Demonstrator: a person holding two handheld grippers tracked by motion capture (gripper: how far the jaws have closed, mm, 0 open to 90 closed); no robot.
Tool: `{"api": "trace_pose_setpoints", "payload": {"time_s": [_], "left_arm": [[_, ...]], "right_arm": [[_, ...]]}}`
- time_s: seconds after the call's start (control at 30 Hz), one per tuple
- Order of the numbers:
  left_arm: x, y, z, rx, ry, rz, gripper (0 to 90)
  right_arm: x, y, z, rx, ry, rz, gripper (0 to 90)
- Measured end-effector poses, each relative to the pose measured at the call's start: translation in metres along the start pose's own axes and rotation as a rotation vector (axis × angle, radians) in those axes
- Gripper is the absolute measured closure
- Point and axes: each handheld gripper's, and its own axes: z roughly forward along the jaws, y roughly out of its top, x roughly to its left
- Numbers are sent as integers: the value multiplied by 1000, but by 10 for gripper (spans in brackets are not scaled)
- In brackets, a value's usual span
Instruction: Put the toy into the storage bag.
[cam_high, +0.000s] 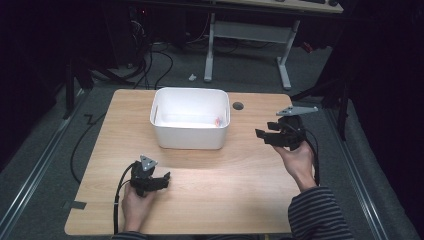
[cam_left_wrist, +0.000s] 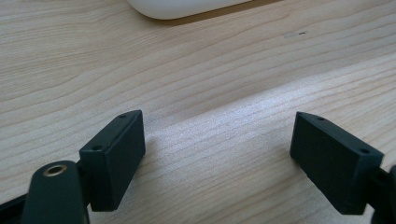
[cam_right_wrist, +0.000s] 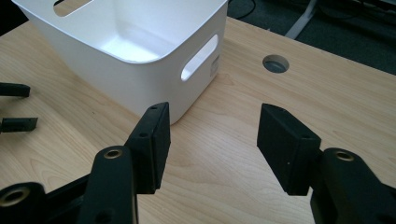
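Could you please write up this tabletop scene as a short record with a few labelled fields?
surface: wooden table with a round cable hole
container: white plastic bin with handle slots, upright at the far middle
bin contents: small pinkish item, too small to identify
left gripper: low over the near left of the table, jaws open, nothing between them
right gripper: right of the bin, jaws open, pointing toward it
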Motion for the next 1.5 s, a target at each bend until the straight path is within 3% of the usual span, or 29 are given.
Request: {"api": "trace_pose_setpoints", "payload": {"time_s": [0.43,0.73,1.03,1.3,1.5], "left_arm": [[0,0,0,0,0,0,184],[-1,0,0,0,1,0,184],[-1,0,0,0,2,-1,184],[-1,0,0,0,2,-1,183],[-1,0,0,0,2,0,184]], "right_arm": [[0,-23,-26,-24,-26,1,446],[-4,-40,-38,-63,-14,41,450],[6,-47,-53,-108,-8,7,457],[2,-69,-49,-84,-22,44,457],[3,-83,-45,-111,14,79,457]]}}
